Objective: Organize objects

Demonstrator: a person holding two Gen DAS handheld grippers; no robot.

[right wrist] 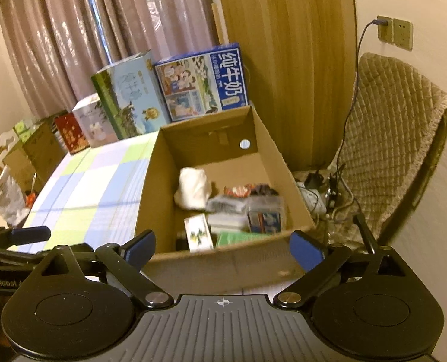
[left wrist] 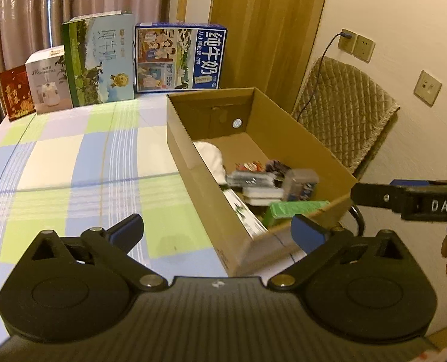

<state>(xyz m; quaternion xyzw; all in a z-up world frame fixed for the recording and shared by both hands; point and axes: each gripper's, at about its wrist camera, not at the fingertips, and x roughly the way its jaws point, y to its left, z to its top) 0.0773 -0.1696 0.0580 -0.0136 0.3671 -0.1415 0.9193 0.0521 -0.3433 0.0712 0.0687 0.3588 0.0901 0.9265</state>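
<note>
Both grippers (left wrist: pixel 217 230) (right wrist: pixel 223 249) spread, empty | cardboard box (right wrist: pixel 220 259) lengthwise toward curtain (right wrist: pixel 103 30)

open cardboard box (right wrist: pixel 151 187) holds jumbled small items (right wrist: pixel 238 208).

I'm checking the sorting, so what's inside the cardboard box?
The cardboard box holds a white bundle, a green packet, a white patterned carton and several blurred small packages. Whatever lies beneath them is covered.

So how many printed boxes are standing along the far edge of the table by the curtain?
4, in a row: a small red box, a white box, a tall green-and-blue carton and a blue milk carton. Others may be hidden.
</note>
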